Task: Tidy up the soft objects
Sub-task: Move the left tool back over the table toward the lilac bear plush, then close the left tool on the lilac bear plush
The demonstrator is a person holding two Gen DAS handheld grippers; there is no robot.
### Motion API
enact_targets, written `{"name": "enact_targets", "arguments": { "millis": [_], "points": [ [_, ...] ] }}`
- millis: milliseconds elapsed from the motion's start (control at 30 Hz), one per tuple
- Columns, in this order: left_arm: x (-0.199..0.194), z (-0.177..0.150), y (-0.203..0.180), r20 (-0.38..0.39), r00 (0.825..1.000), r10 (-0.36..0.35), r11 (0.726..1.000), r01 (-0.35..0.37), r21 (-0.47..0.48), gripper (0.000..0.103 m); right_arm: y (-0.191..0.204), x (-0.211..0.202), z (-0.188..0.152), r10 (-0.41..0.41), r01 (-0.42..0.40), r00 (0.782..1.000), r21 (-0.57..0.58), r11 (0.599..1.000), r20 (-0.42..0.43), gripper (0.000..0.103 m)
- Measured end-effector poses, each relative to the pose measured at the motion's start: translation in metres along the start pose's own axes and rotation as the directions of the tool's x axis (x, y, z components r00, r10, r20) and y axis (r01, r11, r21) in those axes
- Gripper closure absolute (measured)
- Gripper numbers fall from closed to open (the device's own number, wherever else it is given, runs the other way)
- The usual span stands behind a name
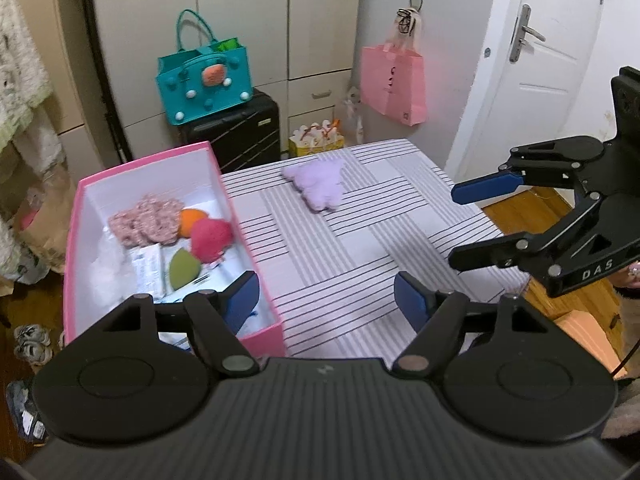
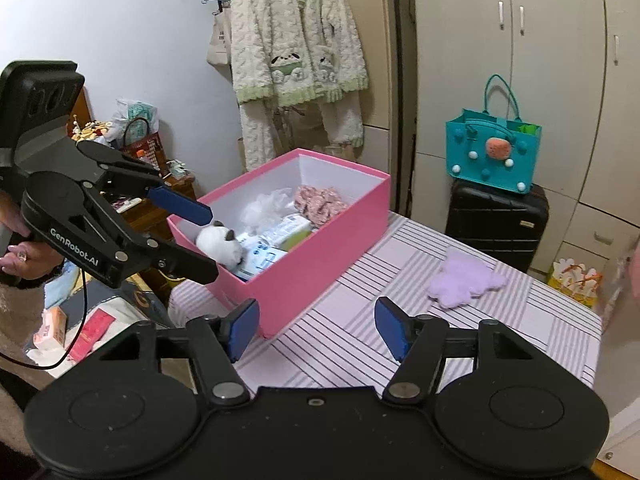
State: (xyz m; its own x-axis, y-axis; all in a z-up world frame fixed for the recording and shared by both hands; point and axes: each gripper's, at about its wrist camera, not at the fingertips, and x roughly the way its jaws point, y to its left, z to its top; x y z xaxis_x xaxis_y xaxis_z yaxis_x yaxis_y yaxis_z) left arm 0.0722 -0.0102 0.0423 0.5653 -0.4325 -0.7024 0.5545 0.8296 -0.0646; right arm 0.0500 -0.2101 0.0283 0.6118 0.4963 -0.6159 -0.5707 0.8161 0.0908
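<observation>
1. While both tools hang above the striped table (image 1: pixel 360 240), neither holds anything: left tool (image 1: pixel 326 300) has its blue pads spread apart w/ only tablecloth between them; right tool (image 2: pixel 316 330) likewise gapes, nothing between its pads.
2. Purple plush (image 1: pixel 318 184) lies flat on the table at abt 12 o'clock from the left tool, well apart from both tools; in the right wrist view the same plush (image 2: pixel 466 278) sits at abt 1 o'clock.
3. Pink box (image 1: pixel 256 240) stands on the table's left part, at abt 10 o'clock in the left view, lid off, white inside.
4. Inside the box, left view: pink knitted piece (image 1: pixel 146 220), orange ball (image 1: pixel 192 222) touching a red fuzzy ball (image 1: pixel 212 238), green wedge (image 1: pixel 184 268), plus white packets (image 1: pixel 148 268).
5. Right wrist view adds a white plush w/ dark ears (image 2: pixel 218 242) near the box's near-left corner.
6. Right tool also shows at 3 o'clock in the left view, pads apart.
7. Bkgd: teal bag (image 1: pixel 206 84) on a black suitcase (image 1: pixel 236 132), pink bag (image 1: pixel 394 84) hanging beside the door (image 1: pixel 548 60), fluffy robe (image 2: pixel 296 52) on the wall.
</observation>
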Motion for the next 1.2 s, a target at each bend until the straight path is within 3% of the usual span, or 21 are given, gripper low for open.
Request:
{"name": "enact_targets", "arguments": {
  "millis": [167,333,467,533,633,700,933,1200],
  "points": [
    [0.024,0.015,-0.007,-0.006,0.999,-0.045,0.998,0.045,-0.042,0.028,-0.02,0.002,-0.006,-0.028,0.028,0.999,-0.001,1.0,0.02,0.029],
    [0.056,0.027,-0.016,0.005,1.0,-0.019,0.999,0.02,-0.036,0.028,-0.043,0.013,-0.012,-0.057,0.058,0.997,-0.007,0.998,0.048,0.028],
    [0.075,0.034,-0.015,0.056,0.998,0.003,0.997,0.002,-0.079,0.028,-0.067,0.03,-0.016,-0.067,0.066,0.995,0.018,0.998,0.069,0.026],
    [0.073,0.033,-0.012,0.136,0.99,0.042,0.989,-0.023,-0.144,0.028,-0.078,0.041,-0.018,-0.084,0.083,0.993,0.02,0.996,0.078,0.025],
    [0.076,0.035,-0.014,0.17,0.985,0.029,0.986,-0.001,-0.165,0.028,-0.092,0.058,-0.023,-0.109,0.106,0.99,0.034,0.994,0.086,0.025],
    [0.082,0.038,-0.013,0.166,0.986,0.019,0.983,0.011,-0.181,0.028,-0.102,0.069,-0.025,-0.098,0.094,0.991,0.044,0.995,0.087,0.023],
    [0.13,0.045,-0.019,0.141,0.985,0.095,0.971,-0.06,-0.233,0.03,-0.121,0.105,-0.033,-0.065,0.065,0.993,-0.001,0.998,0.102,0.018],
    [0.201,0.065,-0.014,0.122,0.984,0.129,0.949,-0.086,-0.303,0.031,-0.146,0.152,-0.037,-0.086,0.086,0.994,0.001,0.996,0.071,0.017]
  ]
}}
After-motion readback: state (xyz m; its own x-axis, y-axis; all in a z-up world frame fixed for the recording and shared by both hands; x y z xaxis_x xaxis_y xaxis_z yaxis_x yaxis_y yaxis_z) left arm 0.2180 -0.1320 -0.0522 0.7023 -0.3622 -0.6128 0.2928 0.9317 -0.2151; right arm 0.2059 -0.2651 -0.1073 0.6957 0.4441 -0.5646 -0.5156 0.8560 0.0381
